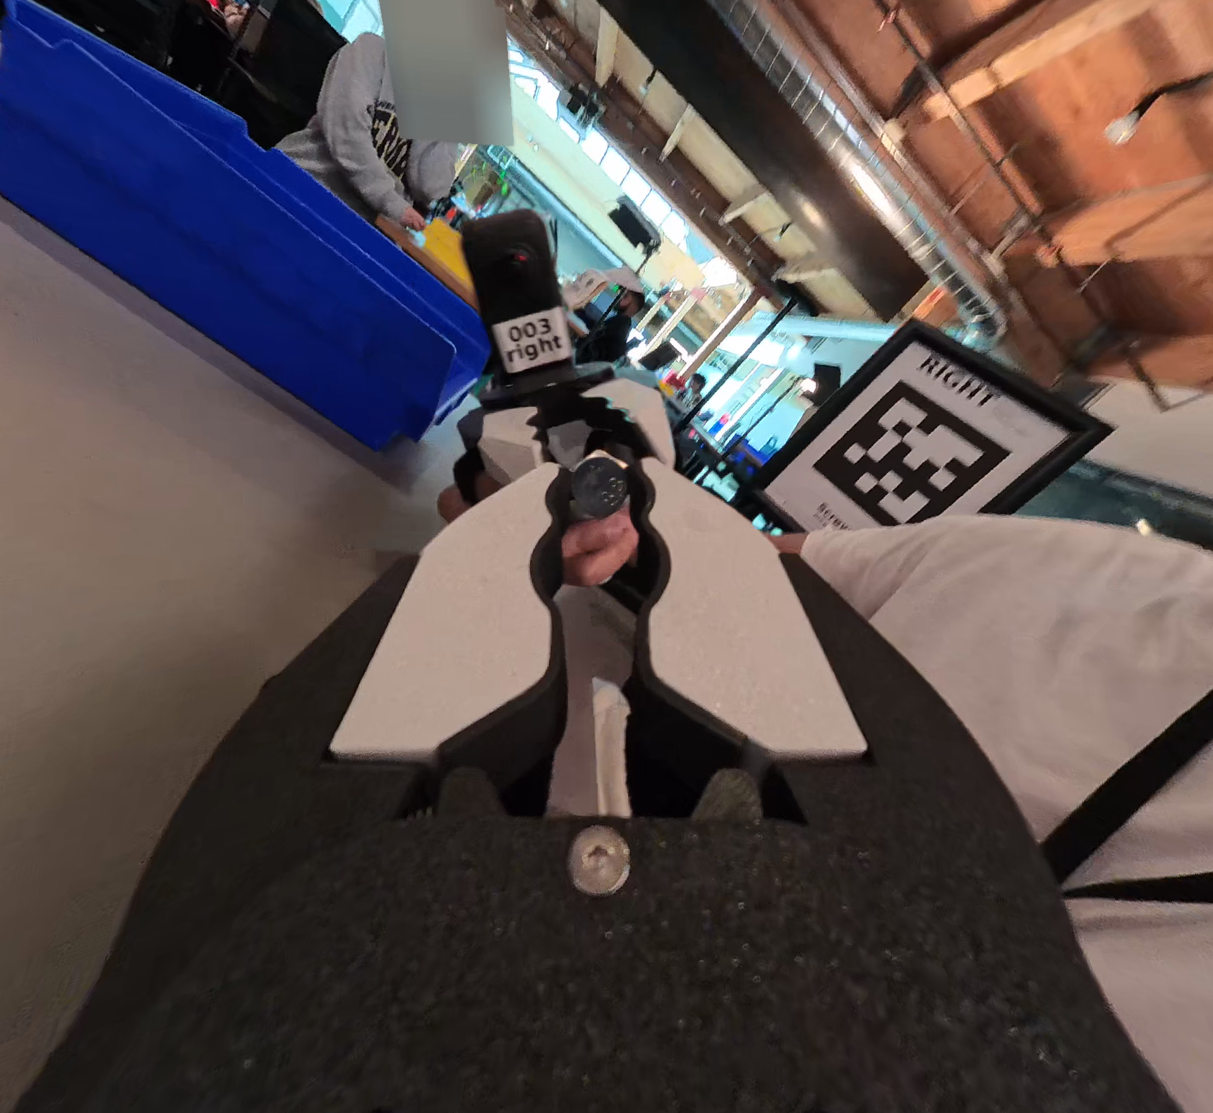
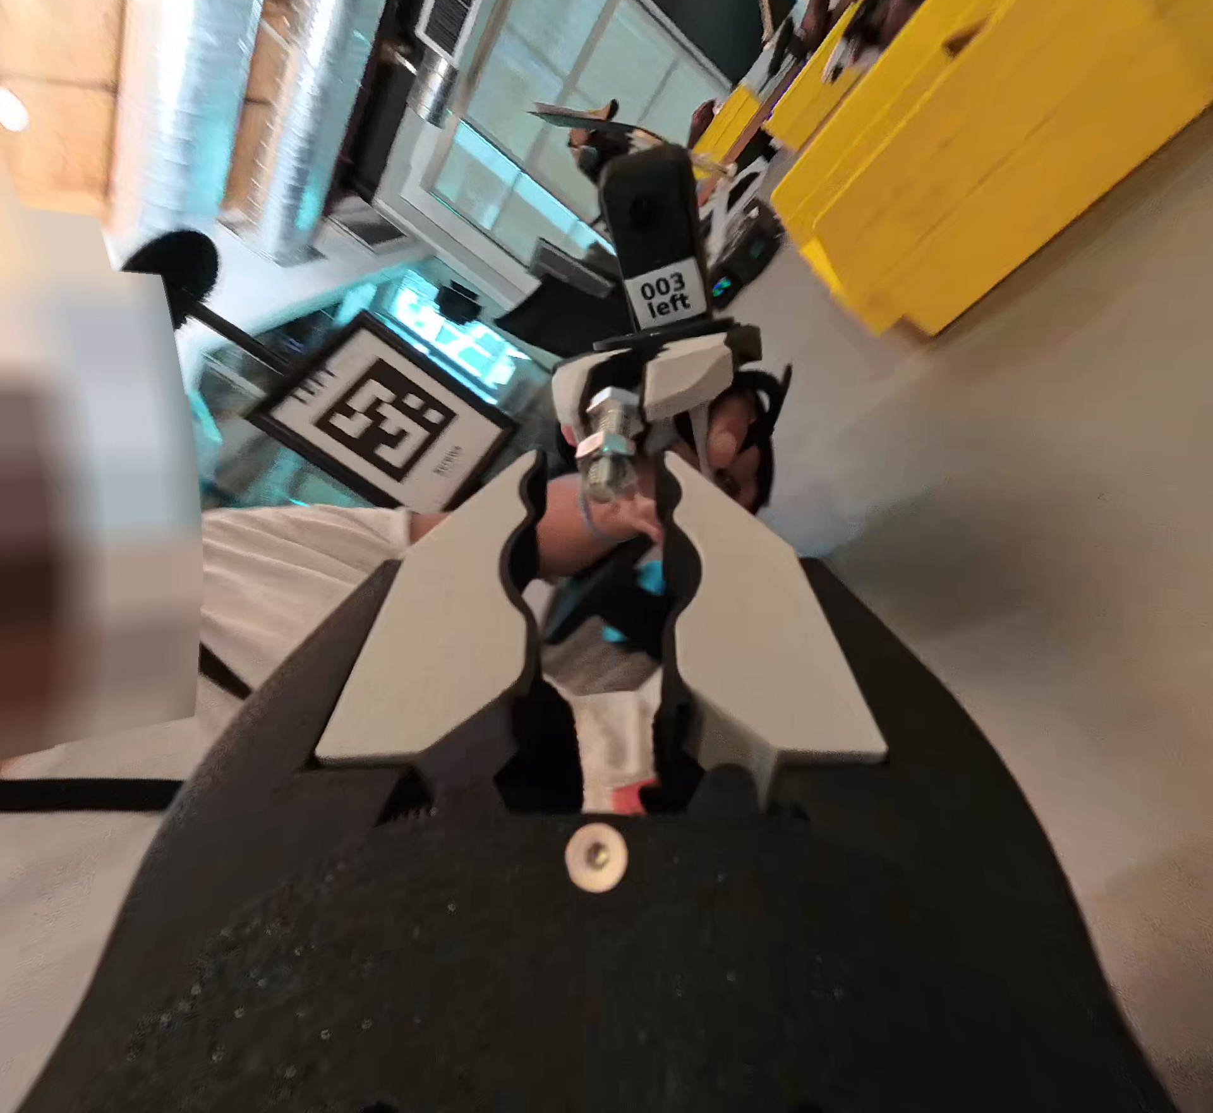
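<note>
- Left jaws pinching the head of a silver bolt [image 1: 598, 484] at the very tips of the left gripper [image 1: 598, 481], at mid-frame in the left wrist view. Flat end of the head turned straight back at that camera, likely because the shank runs on away from it.
- Right jaws spread wide on the right gripper [image 2: 600, 478], pads clear of everything. Threaded end of the bolt just ahead of the gap, apart from both fingertips [image 2: 525, 478].
- Seen from the right wrist view: bolt held out above frame centre, hex head caught between the far jaws, a hex nut [image 2: 605, 442] partway along the thread. Shank left bare (probably why the grip sits on the head alone).
- Both grippers nose to nose and raised off the pale surface [image 1: 131, 491], each camera tilted up toward ducts and ceiling beams.
- A hand [image 2: 728, 438] wrapped round the far gripper's handle, white sleeve [image 1: 984, 622] filling the right of the left wrist frame.
- Blue bin [image 1: 197, 195] at upper left of the left wrist view, yellow bins [image 2: 984, 130] at upper right of the right wrist view, both resting on the surface, well apart from the bolt.
- Framed black-and-white marker boards standing behind: one [image 1: 919, 445] right of centre, one [image 2: 387, 418] left of centre.
- A person in a grey sweatshirt [image 1: 361, 130] beyond the blue bin.
</note>
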The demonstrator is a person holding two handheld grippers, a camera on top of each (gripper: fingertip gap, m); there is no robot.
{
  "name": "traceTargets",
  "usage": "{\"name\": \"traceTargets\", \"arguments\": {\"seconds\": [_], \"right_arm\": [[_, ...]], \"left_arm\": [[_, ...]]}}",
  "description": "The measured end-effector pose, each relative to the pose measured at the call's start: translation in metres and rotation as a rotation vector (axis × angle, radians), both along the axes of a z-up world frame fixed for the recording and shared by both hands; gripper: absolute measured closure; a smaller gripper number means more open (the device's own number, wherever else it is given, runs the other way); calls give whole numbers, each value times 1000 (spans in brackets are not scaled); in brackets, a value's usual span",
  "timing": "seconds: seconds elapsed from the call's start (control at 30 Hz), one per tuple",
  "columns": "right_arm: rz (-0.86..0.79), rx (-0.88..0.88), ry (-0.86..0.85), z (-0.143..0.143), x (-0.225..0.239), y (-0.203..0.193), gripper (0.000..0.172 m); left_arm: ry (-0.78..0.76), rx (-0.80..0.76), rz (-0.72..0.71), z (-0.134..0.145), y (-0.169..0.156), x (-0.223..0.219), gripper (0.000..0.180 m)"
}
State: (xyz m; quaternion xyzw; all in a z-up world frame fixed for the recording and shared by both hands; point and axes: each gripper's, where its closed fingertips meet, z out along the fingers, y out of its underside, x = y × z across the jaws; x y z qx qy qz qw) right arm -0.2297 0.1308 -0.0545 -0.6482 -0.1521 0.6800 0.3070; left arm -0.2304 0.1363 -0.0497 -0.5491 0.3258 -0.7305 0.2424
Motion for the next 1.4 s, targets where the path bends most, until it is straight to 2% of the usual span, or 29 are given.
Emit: {"name": "traceTargets", "arguments": {"seconds": [0.03, 0.13, 0.23, 0.53, 0.63, 0.93, 1.03, 1.13, 1.27, 1.33, 1.4], "right_arm": [[-34, 81, -54, 1, 2, 1, 135], [-138, 336, -234, 0, 10, 4, 131], [-226, 460, -395, -8, 18, 11, 141], [-176, 404, -341, -12, 11, 7, 152], [-162, 420, -353, -12, 8, 4, 162], [-162, 466, -406, -8, 8, 2, 163], [-204, 505, -492, -7, 16, 8, 163], [-296, 565, -582, 11, 41, 22, 163], [-365, 620, -709, 62, 96, 42, 162], [-383, 649, -857, 80, 133, 57, 162], [-410, 645, -1094, 82, 184, 76, 163]], "left_arm": [[-13, -28, 7, 1, 4, -2, 164], [-13, -52, 31, 0, 13, -6, 164], [-3, -50, 42, -1, 16, -7, 164], [34, 24, 33, -5, 5, 0, 164], [43, 24, 32, -7, 5, 1, 164], [26, 58, 27, -2, 3, 0, 164], [27, 102, 95, 0, 10, -1, 154], [23, 122, 169, 2, 21, -6, 151], [23, 107, 244, 0, 35, -12, 152], [27, 86, 253, -2, 38, -12, 152], [41, 75, 250, -6, 38, -11, 152]]}}
